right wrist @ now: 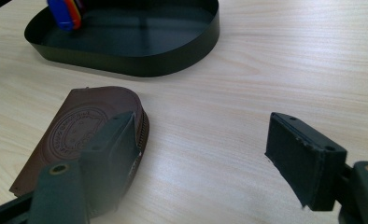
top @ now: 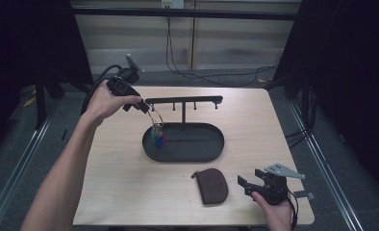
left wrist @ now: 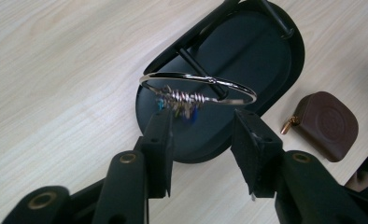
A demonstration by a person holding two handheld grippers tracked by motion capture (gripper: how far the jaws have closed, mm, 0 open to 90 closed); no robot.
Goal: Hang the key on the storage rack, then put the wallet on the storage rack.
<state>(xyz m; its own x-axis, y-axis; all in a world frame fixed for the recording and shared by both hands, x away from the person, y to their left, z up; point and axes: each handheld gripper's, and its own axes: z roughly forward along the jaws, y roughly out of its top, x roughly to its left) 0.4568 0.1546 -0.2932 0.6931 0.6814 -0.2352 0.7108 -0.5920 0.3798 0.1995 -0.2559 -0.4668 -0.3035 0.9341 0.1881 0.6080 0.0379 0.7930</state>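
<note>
A: Above the tray's [top: 211, 153] left end, what hangs there?

B: A key ring [left wrist: 198, 88] with coloured tags [top: 157, 137], right at the left gripper's [left wrist: 201, 128] tips. The jaws stand apart, and whether they touch the ring I cannot tell.

A: And the tags?

B: They dangle down into the tray, under the left end of the rack's bar [top: 183, 100]. The rack's post rises from the tray.

A: The other tool?

B: Well in front of the tray, the right gripper [right wrist: 201, 154] is spread wide, clasping nothing. A brown pouch [right wrist: 84, 135] lies just beside its left jaw.
</note>
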